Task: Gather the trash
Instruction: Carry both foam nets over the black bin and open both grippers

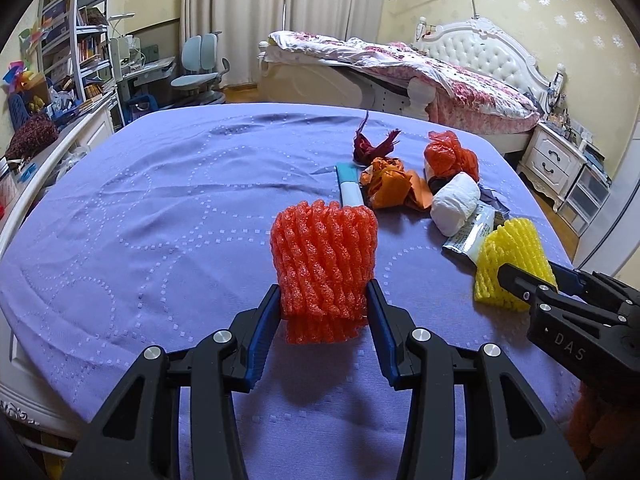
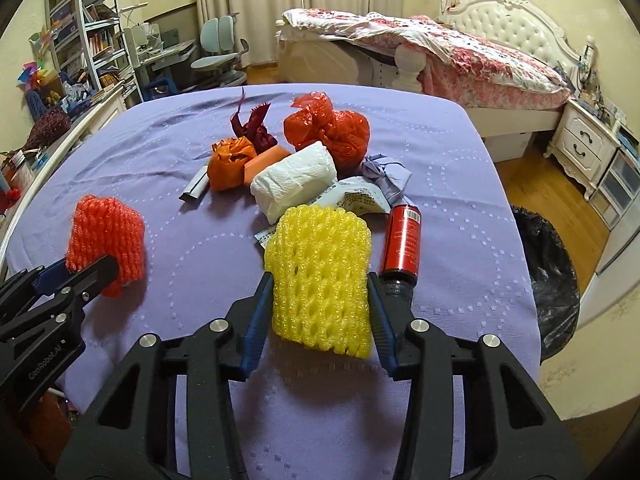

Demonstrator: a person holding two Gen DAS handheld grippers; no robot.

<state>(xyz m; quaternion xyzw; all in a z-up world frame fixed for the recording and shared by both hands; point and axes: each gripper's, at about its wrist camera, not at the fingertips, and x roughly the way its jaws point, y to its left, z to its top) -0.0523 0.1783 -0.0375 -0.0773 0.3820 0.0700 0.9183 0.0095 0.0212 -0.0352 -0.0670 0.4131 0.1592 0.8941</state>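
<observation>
So the purple-covered bench (image 1: 140,208) has loads of bare cloth on its left half and along the near edge, plenty of room to swing around there. The right side is where it gets tight: the trash pile sits toward the far right, and just off the right edge there's a black-lined trash bin (image 2: 548,280) on the floor, close against the bench. A bed (image 1: 460,76) is beyond the far edge, shelves and a desk chair off to the left.

Left tool (image 1: 324,300) is clenched on the orange foam net (image 1: 324,264), blue pads squeezing both its sides, net sticking upright out of the fingers above the cloth. Right tool (image 2: 320,300) is doing the same with the yellow foam net (image 2: 320,272), gripped on both sides near the front right of the bench. The two tools are side by side but well apart.

Left on the bench: a red can (image 2: 402,240) lying just right of the yellow net, a white paper wad (image 2: 294,184), a printed wrapper (image 2: 356,200) under it, a red plastic bag (image 2: 328,128), an orange bag (image 2: 230,164), and some dark red scraps (image 2: 254,124) at the back.
</observation>
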